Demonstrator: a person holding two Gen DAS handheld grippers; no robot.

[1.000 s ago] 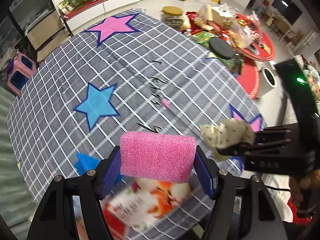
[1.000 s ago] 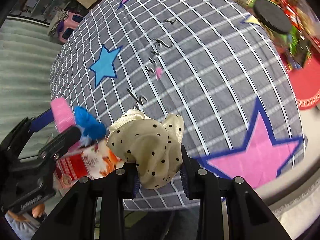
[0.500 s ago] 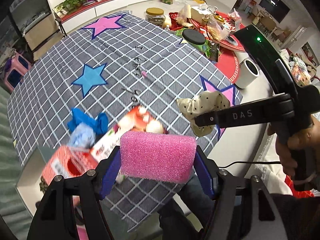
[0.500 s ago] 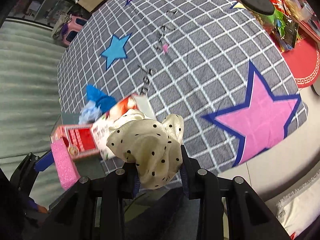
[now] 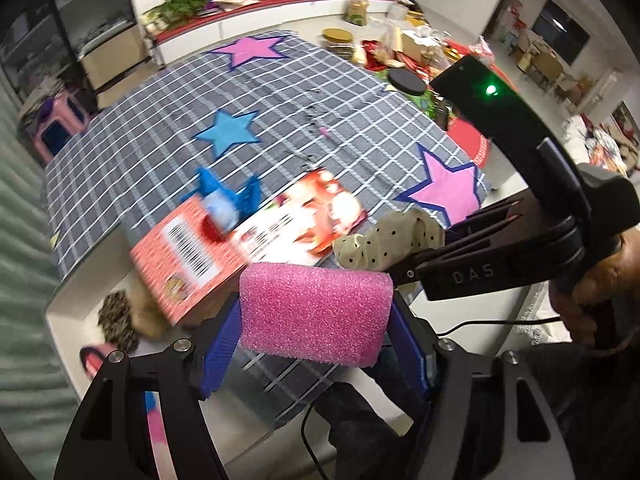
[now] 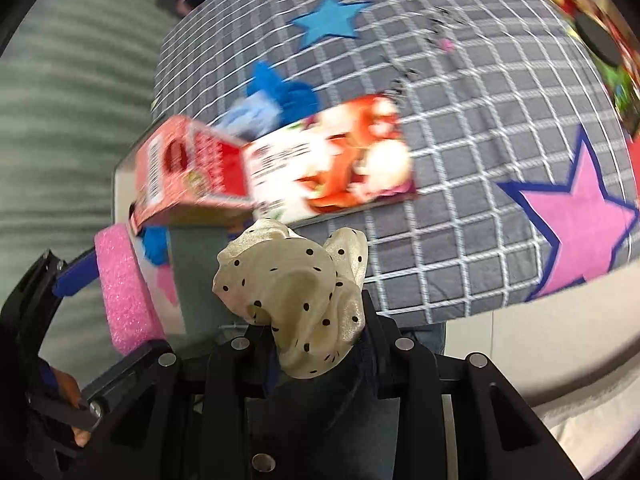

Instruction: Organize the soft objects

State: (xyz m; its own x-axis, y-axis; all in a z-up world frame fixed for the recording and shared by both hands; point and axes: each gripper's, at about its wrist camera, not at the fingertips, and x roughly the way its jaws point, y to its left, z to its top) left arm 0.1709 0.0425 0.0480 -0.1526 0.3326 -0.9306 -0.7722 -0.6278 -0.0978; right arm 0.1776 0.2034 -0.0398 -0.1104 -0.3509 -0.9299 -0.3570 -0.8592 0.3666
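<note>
My left gripper (image 5: 316, 320) is shut on a pink sponge (image 5: 314, 314), held in the air off the table's near edge. My right gripper (image 6: 316, 320) is shut on a cream polka-dot scrunchie (image 6: 296, 280), just right of the sponge; it also shows in the left wrist view (image 5: 388, 242). The sponge shows at the left of the right wrist view (image 6: 122, 292). A red carton (image 5: 248, 244) with open flaps lies at the table's near edge, with a blue cloth (image 5: 228, 200) at its far side. A white bin (image 5: 80, 300) below the table edge holds dark soft items.
The table has a grey checked cloth (image 5: 360, 120) with star patches. Small hair clips (image 5: 320, 128) lie in a row at its middle. A cluttered red table (image 5: 420, 60) stands beyond. A pink stool (image 5: 52, 128) is at far left.
Both grippers have pulled back from the table and off its near edge, still holding the sponge and scrunchie. The carton and the white bin have come into view below.
</note>
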